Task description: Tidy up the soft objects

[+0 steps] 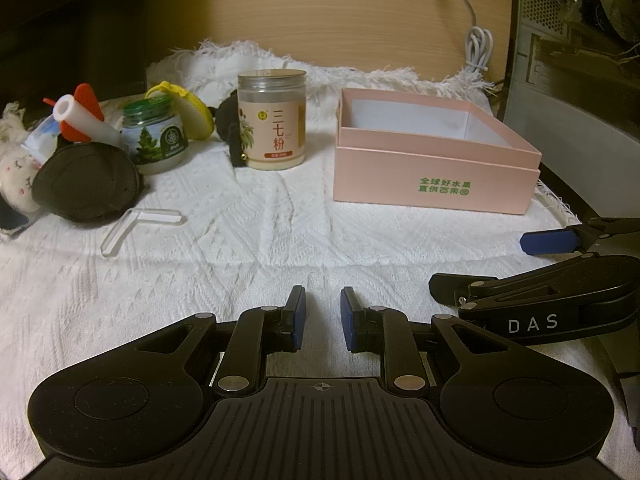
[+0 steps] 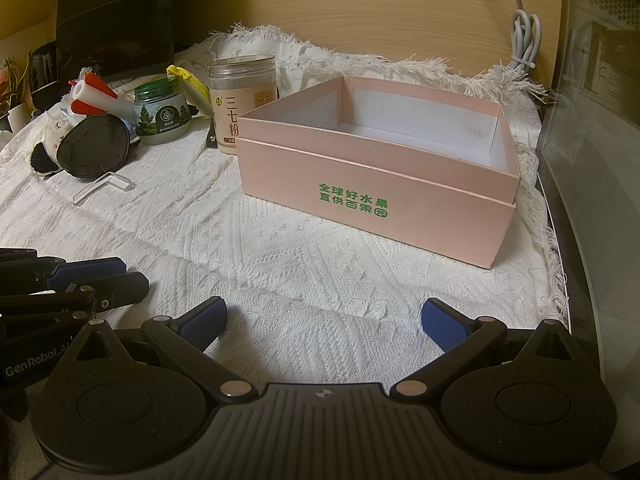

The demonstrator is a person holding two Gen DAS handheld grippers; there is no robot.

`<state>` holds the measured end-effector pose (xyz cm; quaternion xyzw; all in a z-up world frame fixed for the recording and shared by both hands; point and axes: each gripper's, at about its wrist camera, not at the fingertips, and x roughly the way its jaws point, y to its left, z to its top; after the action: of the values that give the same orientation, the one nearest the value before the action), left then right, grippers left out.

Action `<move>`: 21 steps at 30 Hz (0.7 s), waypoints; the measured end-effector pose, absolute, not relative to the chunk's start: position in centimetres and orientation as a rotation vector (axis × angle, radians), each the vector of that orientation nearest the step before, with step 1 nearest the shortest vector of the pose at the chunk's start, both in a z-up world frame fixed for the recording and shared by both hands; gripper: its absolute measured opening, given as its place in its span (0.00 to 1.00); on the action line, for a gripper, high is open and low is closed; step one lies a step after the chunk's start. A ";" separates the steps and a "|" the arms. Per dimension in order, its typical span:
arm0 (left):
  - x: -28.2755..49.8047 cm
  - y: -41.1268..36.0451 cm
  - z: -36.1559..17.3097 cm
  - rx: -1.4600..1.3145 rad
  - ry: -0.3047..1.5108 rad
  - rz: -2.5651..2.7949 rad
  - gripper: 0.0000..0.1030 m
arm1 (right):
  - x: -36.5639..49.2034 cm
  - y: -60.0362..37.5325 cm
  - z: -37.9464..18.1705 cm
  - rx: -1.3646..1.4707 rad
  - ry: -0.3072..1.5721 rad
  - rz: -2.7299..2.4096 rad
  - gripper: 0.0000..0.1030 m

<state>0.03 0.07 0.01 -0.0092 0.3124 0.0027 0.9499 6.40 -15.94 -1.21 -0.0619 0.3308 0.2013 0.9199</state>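
Observation:
An empty pink box [image 1: 434, 170] with green print stands on the white knit cloth [image 1: 240, 232]; it also shows in the right wrist view [image 2: 372, 200]. A white plush toy [image 1: 16, 178] lies at the far left behind a black round pouch [image 1: 86, 180]; both show in the right wrist view, the plush [image 2: 52, 136] and the pouch [image 2: 94, 146]. A black soft toy [image 1: 230, 128] sits behind the tall jar. My left gripper [image 1: 323, 312] is narrowly open and empty, low over the cloth. My right gripper [image 2: 324, 318] is wide open and empty, in front of the box.
A tall jar [image 1: 272, 120], a green-lidded jar [image 1: 154, 136], a white and red tube [image 1: 84, 118], a yellow-rimmed round object [image 1: 192, 110] and a clear plastic angle piece [image 1: 136, 226] stand at the left. A white cable [image 1: 478, 50] hangs at the back; a grey case [image 1: 576, 92] is right.

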 end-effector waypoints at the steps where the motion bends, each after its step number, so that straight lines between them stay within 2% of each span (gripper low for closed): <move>1: 0.0 0.1 0.0 -0.019 0.636 0.005 0.21 | 6.4 -15.9 -1.2 -0.127 0.680 0.414 1.00; 21: 0.1 0.0 0.2 -0.018 0.635 0.006 0.21 | 6.4 -15.9 -1.2 -0.128 0.680 0.414 1.00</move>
<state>0.09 0.01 0.18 -0.0087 0.3121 0.0029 0.9500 6.40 -15.94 -1.18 -0.0621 0.3310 0.2012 0.9199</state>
